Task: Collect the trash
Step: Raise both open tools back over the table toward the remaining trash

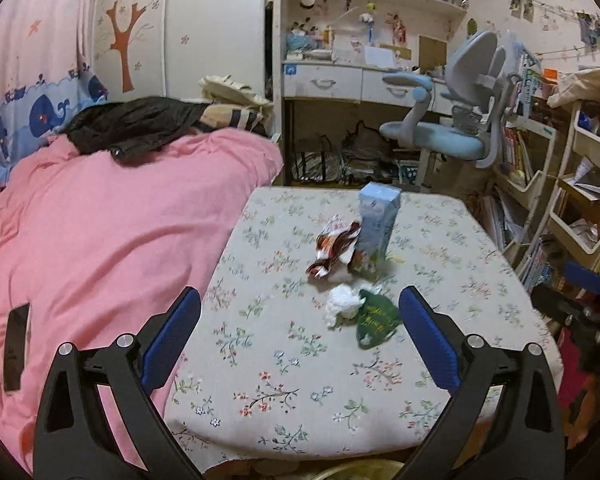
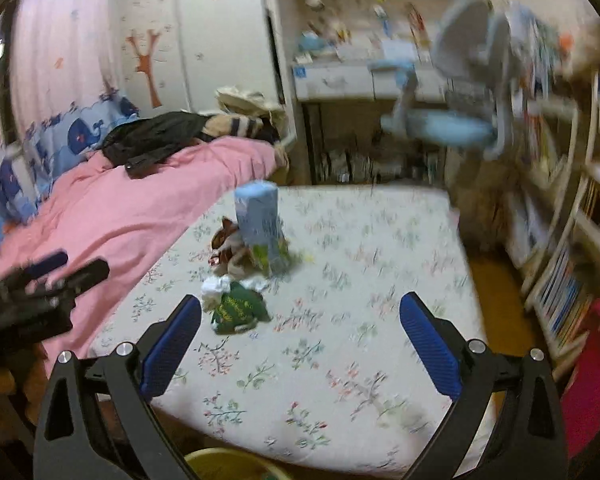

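Trash all on table (image 1: 440,360), none collected as I judge: wrapper (image 1: 334,250), carton (image 1: 376,232) upright touching it, tissue (image 1: 342,304), green packet (image 1: 376,320) beside. My left gripper (image 1: 300,336) wide, empty, facing pile. Right gripper (image 2: 300,340) wide, empty, view blurred. Yellow rim (image 2: 228,465) below table edge, possibly bin.

A: Where does the left wrist view look from?

B: From above the near edge of the table (image 1: 284,360), facing the far desk (image 1: 340,80), with the bed (image 1: 100,240) on its left.

A: And the right wrist view?

B: From further right, facing the same way, blurred. Both share the table (image 2: 340,320), the carton (image 1: 376,228) (image 2: 260,220) and the bed (image 2: 140,208).
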Demonstrator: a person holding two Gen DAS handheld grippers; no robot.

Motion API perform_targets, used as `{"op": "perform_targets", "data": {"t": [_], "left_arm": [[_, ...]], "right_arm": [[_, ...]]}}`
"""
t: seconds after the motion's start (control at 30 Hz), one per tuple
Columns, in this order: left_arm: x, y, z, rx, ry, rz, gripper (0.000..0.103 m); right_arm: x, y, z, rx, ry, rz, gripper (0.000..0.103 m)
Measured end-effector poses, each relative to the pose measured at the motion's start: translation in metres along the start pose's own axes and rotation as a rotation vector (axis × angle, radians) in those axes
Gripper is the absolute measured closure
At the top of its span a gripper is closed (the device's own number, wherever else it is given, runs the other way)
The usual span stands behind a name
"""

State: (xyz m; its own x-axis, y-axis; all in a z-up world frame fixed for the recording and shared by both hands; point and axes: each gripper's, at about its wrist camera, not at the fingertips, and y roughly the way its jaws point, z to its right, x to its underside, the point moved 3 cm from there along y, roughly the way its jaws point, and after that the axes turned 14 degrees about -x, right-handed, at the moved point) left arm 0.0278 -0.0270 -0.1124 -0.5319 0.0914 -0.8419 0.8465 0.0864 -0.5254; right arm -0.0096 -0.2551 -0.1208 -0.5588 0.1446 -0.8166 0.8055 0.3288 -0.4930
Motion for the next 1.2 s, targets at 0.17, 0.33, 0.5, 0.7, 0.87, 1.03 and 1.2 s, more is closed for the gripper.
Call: {"op": "perform_targets", "data": {"t": [0.17,0.33,0.5,0.7,0.87,1.03,1.2], "left_arm": [[0.008,0.025,0.0,-0.012,-0.034,-0.077,0.007],[0.011,0.03,0.004,-0.002,-0.049,-0.098,0.007],[0.013,0.032,0.007,-0.002,-0.051,-0.107,0.007],[0.015,0.034,0.006,-0.005,-0.056,-0.114,0.007],[0.016,0.037,0.002,-0.011,-0.069,-0.126,0.007],[0.018,0.041,0.001,-0.016,-0.07,-0.138,0.007],[0.018,0.046,0.0,-0.019,-0.074,-0.144,0.007]], "right_arm": [[0.0,0.007,-0.003,-0.005,0.001,-0.022,0.008],[0.001,0.013,-0.007,-0.019,-0.007,-0.054,0.008],[0.002,0.016,-0.008,-0.023,-0.013,-0.067,0.008],[0.004,0.019,-0.008,-0.023,-0.016,-0.082,0.008],[0.005,0.022,-0.009,-0.022,-0.019,-0.091,0.008],[0.006,0.024,-0.009,-0.02,-0.021,-0.098,0.008],[0.006,0.028,-0.011,-0.021,-0.026,-0.106,0.008]]}}
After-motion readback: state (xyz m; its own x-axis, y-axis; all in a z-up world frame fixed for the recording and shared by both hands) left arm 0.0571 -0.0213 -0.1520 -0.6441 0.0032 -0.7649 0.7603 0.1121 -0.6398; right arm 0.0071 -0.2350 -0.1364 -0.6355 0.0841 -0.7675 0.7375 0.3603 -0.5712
